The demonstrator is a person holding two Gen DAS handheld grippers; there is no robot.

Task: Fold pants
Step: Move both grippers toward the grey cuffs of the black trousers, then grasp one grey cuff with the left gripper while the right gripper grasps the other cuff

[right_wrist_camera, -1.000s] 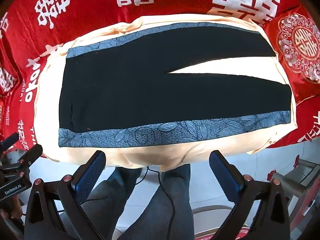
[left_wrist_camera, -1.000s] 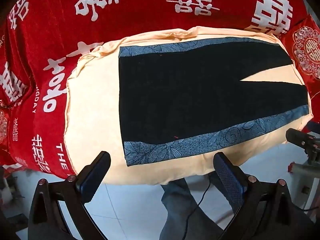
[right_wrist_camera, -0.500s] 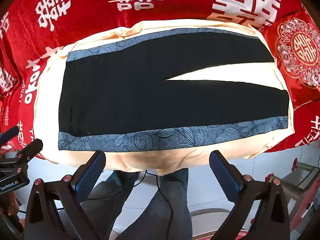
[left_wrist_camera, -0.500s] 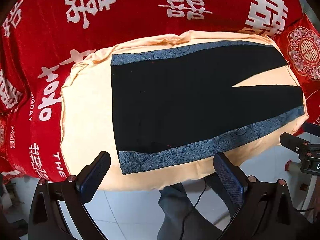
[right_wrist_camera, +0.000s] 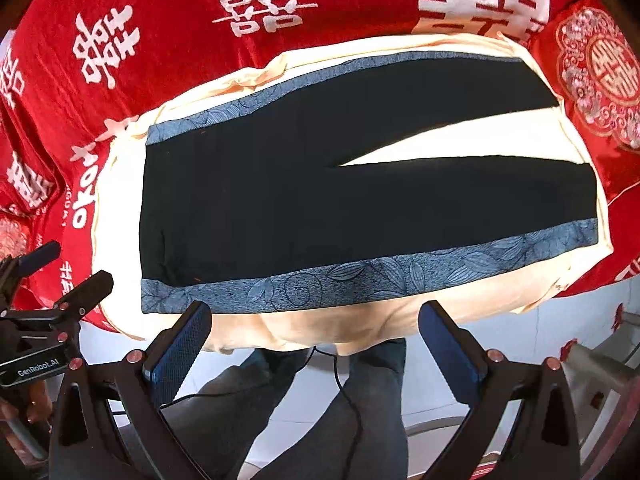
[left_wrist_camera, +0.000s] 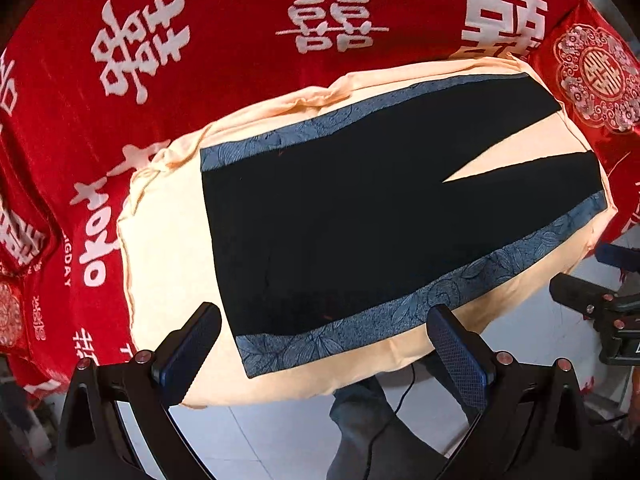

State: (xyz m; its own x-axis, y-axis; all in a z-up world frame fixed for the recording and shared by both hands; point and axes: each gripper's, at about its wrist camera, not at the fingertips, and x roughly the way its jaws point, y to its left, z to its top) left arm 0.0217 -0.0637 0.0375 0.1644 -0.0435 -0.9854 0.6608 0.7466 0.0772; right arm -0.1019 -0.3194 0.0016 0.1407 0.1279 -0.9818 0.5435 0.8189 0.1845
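The pants (left_wrist_camera: 360, 216) lie flat and unfolded on a cream cloth (left_wrist_camera: 168, 256), which is spread over a red cover (left_wrist_camera: 224, 92) with white characters. There is one pair of pants: black, with one blue leaf-patterned stripe along each outer side, so two stripes in all. The two legs are slightly apart, and a narrow wedge of cream cloth shows between them. The waist end is toward the left of both hand-held grippers and the two leg ends are toward the right.

The left hand-held gripper (left_wrist_camera: 320, 348) has its two fingers wide apart and holds nothing. It hovers in front of the near edge of the cream cloth, and the near blue stripe at the waist corner is just ahead, between its fingers. I cannot tell if the fingertips touch the cloth.

The right hand-held gripper (right_wrist_camera: 316, 340) is also wide apart and empty. It is just before the near edge of the cloth, and the middle of the near blue stripe (right_wrist_camera: 360, 280) is directly ahead of it. In its view the left hand-held gripper shows at the far left, by the waist end.

Below both hand-held grippers, the two legs of a person (right_wrist_camera: 360, 408) in grey trousers stand on a pale tiled floor (left_wrist_camera: 280, 436). One red cushion (right_wrist_camera: 600, 76) with a round ornament lies beyond the leg ends, to the far right.
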